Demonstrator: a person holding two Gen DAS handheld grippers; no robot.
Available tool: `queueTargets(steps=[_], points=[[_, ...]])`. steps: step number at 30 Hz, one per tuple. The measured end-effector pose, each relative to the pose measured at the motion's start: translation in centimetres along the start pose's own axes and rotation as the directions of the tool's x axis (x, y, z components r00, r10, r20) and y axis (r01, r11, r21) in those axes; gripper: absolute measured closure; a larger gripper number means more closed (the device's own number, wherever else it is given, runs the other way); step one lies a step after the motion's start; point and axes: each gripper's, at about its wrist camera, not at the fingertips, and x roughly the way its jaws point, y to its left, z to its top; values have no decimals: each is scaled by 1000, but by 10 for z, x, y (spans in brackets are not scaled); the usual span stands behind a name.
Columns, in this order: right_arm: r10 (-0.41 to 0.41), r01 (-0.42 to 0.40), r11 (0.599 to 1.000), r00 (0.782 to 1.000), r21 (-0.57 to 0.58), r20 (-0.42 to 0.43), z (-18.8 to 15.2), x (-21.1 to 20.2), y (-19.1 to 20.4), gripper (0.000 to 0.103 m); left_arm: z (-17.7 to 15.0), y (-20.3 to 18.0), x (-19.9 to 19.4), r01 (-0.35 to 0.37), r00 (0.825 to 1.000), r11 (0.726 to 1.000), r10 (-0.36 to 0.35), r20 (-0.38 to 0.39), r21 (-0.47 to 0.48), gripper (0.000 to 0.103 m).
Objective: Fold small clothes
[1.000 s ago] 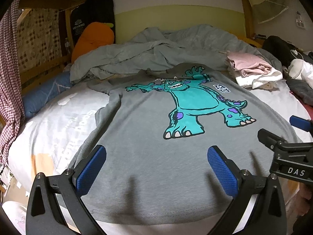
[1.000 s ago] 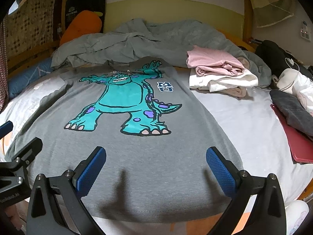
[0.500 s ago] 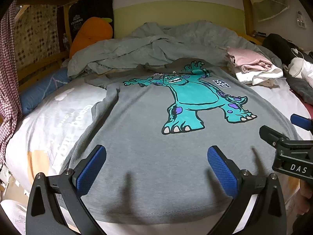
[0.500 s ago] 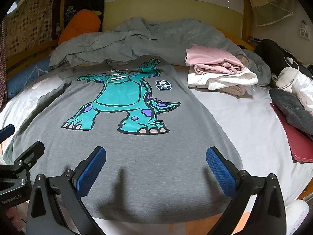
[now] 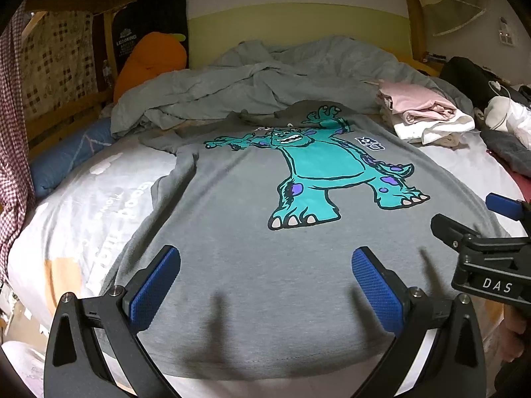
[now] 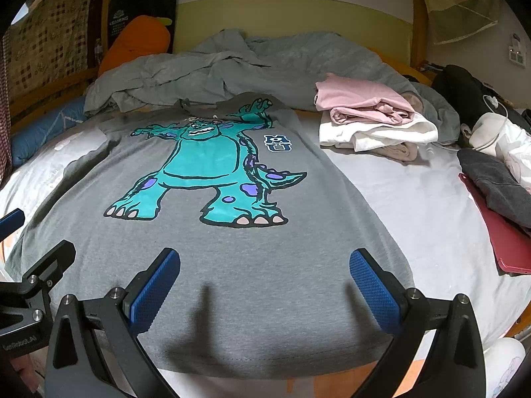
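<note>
- Two grippers are in our hands, and both are wide open with nothing in them.
- Our left gripper (image 5: 265, 285) hangs low in the left wrist view, just above the bottom part of the gray T-shirt (image 5: 252, 265).
- Our right gripper (image 6: 265, 287) hangs low in the right wrist view, over the same bottom part, closer to the shirt's right edge.
- The shirt lies flat on the bed (image 6: 415, 205), picture side up, with a teal monster (image 6: 205, 169) in the middle of it. Its neck points to the top of the frame, next to a crumpled gray blanket (image 6: 232, 66).
- A pile of folded clothes (image 6: 368, 116) sits at the upper right of the right wrist view, so we think some clothes are done already.
- We think this shirt is not folded at all yet, so the fold is just starting.
- To do it well, we should lower each gripper to the hem (image 5: 265, 363), one near each bottom corner, and pinch only the shirt, not the sheet under it.
- Then we should lift both sides evenly so the cloth stays smooth and the edges line up.
- One sleeve at the left of the left wrist view looks bunched, so we should flatten it first.
</note>
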Motion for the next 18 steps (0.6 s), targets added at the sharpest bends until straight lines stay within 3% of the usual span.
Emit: queueTargets(steps=[18], points=[[10,-10,1000,1000,7,-4,0,0,2,0,0,1,2,16,1000,1000,-17,-15,-14,0]])
